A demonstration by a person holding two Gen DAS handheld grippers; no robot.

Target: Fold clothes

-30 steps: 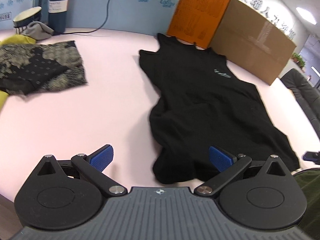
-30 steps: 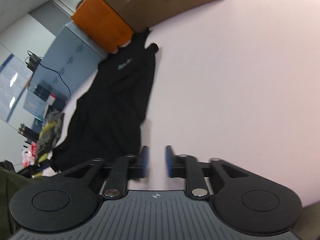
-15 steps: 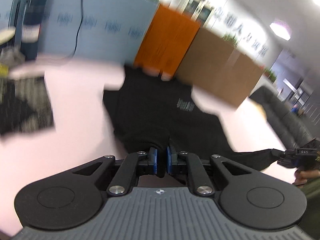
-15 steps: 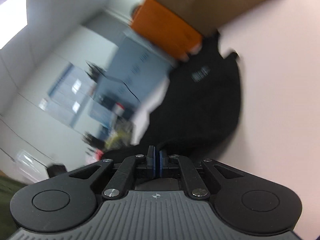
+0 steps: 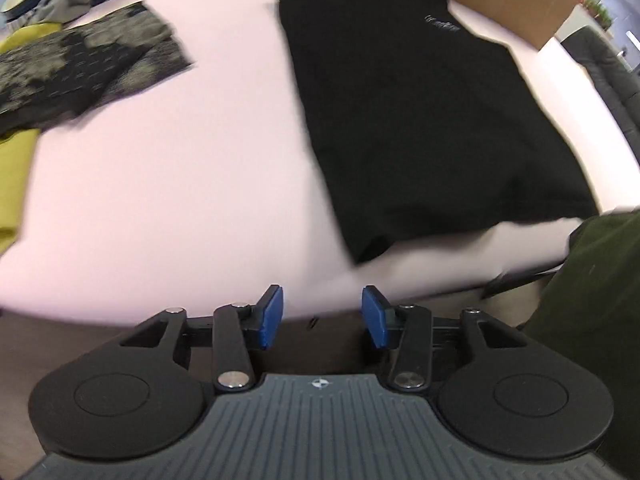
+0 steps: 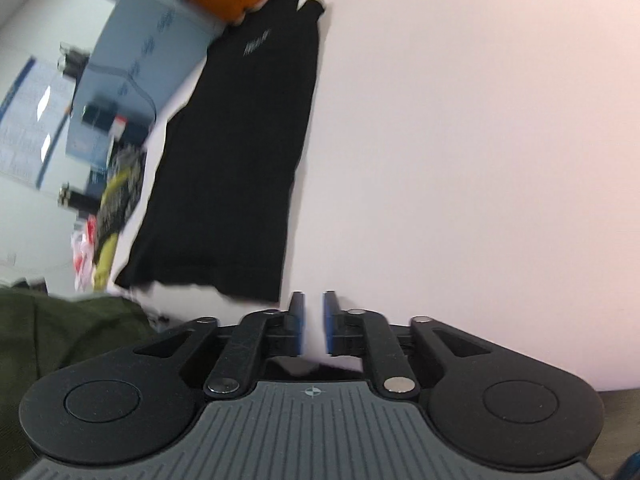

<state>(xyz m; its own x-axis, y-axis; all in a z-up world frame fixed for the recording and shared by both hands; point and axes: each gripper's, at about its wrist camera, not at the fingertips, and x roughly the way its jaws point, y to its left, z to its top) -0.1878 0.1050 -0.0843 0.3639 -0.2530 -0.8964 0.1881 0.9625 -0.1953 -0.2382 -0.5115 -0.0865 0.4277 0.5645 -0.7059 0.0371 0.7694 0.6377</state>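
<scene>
Here, in the left wrist view, the left gripper [image 5: 322,316] hangs at the near table [image 5: 160,200] edge, jaws apart and empty; the black shirt [image 5: 420,120] lies flat, far right, a patterned cloth [image 5: 84,64] far left. In the right wrist view, the right gripper [image 6: 313,322] has jaws slightly apart, empty, just right of the shirt's [image 6: 240,152] hem.
</scene>
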